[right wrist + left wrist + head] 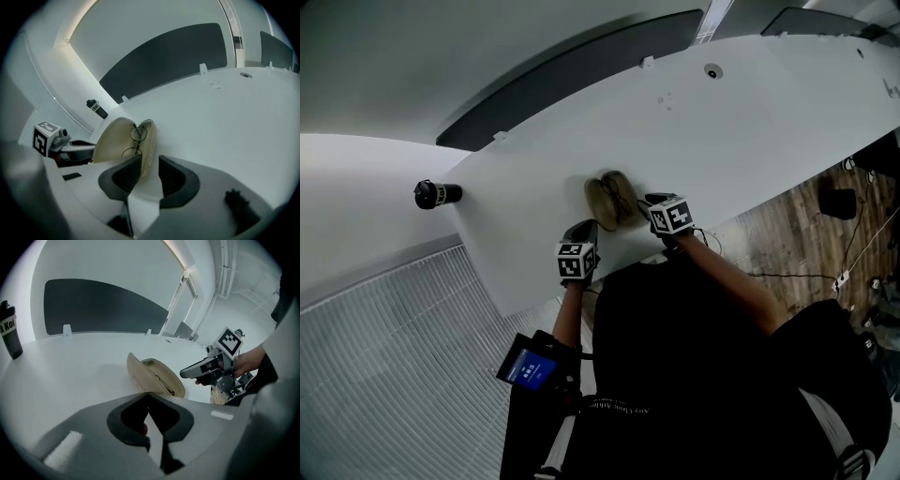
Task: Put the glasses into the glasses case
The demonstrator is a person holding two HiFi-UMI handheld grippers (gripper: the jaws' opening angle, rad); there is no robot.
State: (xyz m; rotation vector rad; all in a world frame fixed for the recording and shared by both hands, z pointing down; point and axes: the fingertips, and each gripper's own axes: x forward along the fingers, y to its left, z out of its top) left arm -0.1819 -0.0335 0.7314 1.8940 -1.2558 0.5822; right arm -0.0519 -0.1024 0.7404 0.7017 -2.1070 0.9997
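Head view: the open glasses case (612, 199) is seen on the white table (750, 122). Left gripper view: the left gripper (149, 395) is pressed together, empty. Right gripper view: one case half is clamped by the right gripper (146, 171), and the glasses (135, 140) are laid inside. They could be spilled if the case is tugged over.

A white tabletop (750, 112) is shown, on which a black bottle (11, 330) with a pale label band is stood upright near one end. A dark panel (572, 80) is set along the far edge. A round grommet (712, 70) is let into the tabletop. Wooden flooring (797, 234) strewn with cables (862, 253) is seen at one side, and a ribbed grey surface (394, 356) at the other.
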